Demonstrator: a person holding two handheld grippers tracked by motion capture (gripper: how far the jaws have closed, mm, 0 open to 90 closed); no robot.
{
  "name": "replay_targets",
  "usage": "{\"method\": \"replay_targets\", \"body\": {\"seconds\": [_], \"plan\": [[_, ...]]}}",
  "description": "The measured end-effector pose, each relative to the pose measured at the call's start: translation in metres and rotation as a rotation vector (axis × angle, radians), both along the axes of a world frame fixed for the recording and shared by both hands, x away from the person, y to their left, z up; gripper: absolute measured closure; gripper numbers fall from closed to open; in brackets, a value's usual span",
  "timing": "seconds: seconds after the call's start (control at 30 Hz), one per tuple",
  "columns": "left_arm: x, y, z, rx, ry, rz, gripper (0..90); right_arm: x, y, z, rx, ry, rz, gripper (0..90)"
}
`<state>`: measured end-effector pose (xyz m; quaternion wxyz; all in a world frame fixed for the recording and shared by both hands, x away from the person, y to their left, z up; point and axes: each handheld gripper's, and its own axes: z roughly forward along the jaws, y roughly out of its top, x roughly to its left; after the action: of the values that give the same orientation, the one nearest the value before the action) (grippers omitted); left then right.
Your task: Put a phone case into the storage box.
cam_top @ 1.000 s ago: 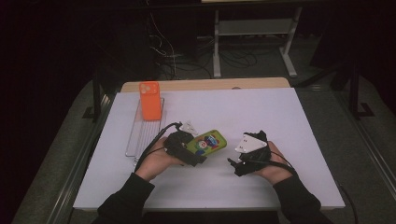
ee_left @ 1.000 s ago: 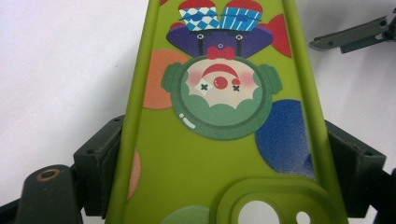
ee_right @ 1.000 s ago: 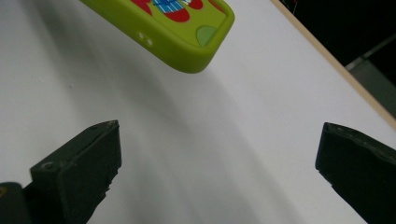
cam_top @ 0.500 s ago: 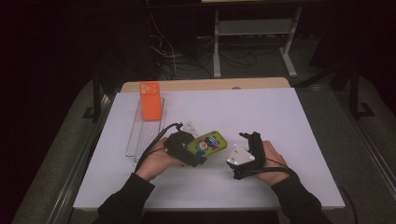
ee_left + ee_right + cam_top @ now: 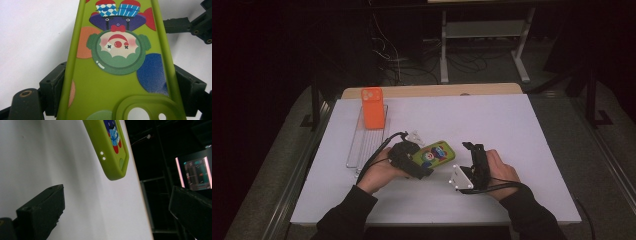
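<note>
Grip secure: my left gripper is clamped on the camera end of the green phone case, holding it near mid-table. My right gripper waits just beside the free end, jaws spread, nothing between them. Handover or second grip probably remains. Orange case sits on the rack, well apart.

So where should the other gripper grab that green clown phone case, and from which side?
Probably the free end of the green phone case, pinched across its two long edges. The left gripper already clamps the camera-cutout end, and the case juts out toward the right gripper, whose jaws stand open and apart from it. Coming in from that end, jaws either side of the narrow width, looks easiest.
</note>
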<state>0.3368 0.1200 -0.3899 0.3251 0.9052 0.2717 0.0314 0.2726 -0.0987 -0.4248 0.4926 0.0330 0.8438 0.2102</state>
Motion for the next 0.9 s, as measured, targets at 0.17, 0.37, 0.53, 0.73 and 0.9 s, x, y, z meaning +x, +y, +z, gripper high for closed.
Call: {"method": "replay_targets", "body": {"seconds": [0.17, 0.37, 0.53, 0.73, 0.9], "plan": [[0.002, 0.002, 0.001, 0.038, -0.004, -0.033, 15.6, -0.001, 0.004, -0.003, -0.054, -0.070, 0.026, 0.0], [0.002, 0.001, 0.000, 0.027, 0.000, -0.028, 15.6, -0.004, 0.011, -0.006, -0.067, -0.130, 0.043, 0.0], [0.001, -0.001, 0.000, 0.035, -0.001, -0.041, 15.6, -0.005, 0.019, -0.008, -0.102, -0.203, 0.082, 4.7], [0.000, -0.003, 0.000, 0.044, -0.004, -0.052, 15.6, -0.006, 0.028, -0.011, -0.112, -0.249, 0.105, 10.4], [0.000, -0.004, -0.001, 0.034, -0.002, -0.047, 15.6, -0.006, 0.033, -0.012, -0.132, -0.273, 0.107, 18.6]]}}
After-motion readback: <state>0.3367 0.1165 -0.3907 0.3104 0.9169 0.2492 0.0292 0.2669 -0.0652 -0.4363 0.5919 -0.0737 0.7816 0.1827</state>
